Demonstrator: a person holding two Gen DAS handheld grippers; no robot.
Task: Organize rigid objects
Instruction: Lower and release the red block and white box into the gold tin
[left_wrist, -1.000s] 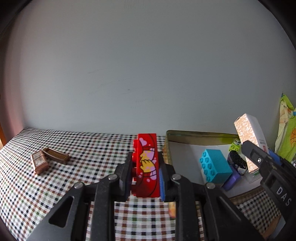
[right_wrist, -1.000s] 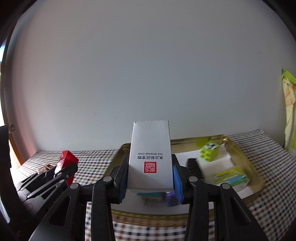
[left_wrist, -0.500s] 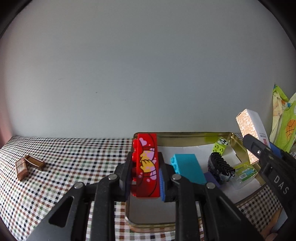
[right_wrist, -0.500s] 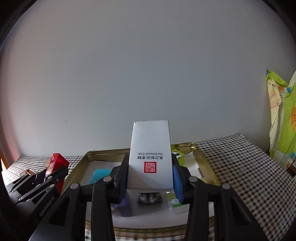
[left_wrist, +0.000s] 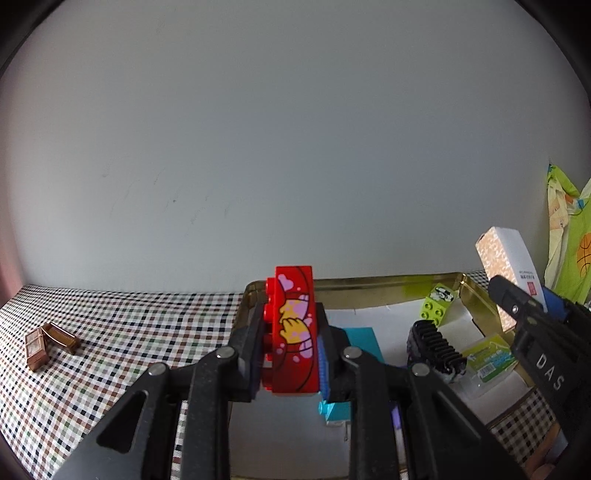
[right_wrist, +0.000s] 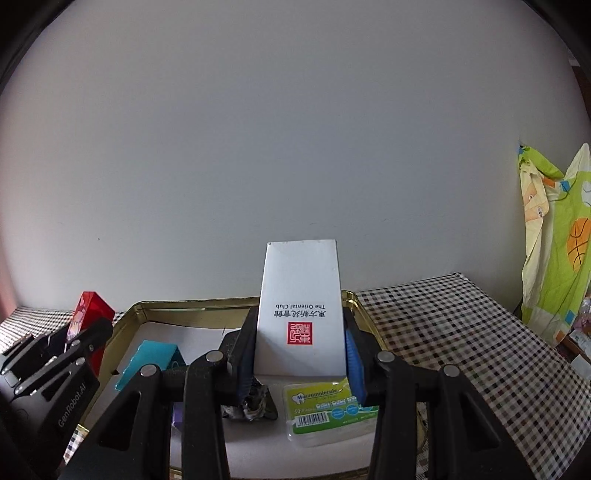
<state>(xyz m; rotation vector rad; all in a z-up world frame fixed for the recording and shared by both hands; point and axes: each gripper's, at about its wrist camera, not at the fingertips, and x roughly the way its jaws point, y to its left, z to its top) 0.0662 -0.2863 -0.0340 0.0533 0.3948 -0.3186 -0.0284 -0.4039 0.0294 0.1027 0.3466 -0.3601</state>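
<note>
While both hover over the tray (left_wrist: 388, 282):
Left gripper (left_wrist: 291, 347): clamped on red brick (left_wrist: 293, 332); brown pieces (left_wrist: 48, 341) visible only here.
Right gripper (right_wrist: 300, 345): clamped on white box (right_wrist: 301, 310), printed face visible only here.

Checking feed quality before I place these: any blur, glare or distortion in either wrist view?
Left wrist view: sharp, red brick crisp in the left claw; fisheye bends the table edge, corners dark. Right wrist view: white box print legible; checked cloth soft toward the right; no glare.

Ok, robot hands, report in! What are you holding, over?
Left gripper shut on red brick. Right gripper shut on white box. Both above gold tray; turquoise brick, black brush already inside.
</note>
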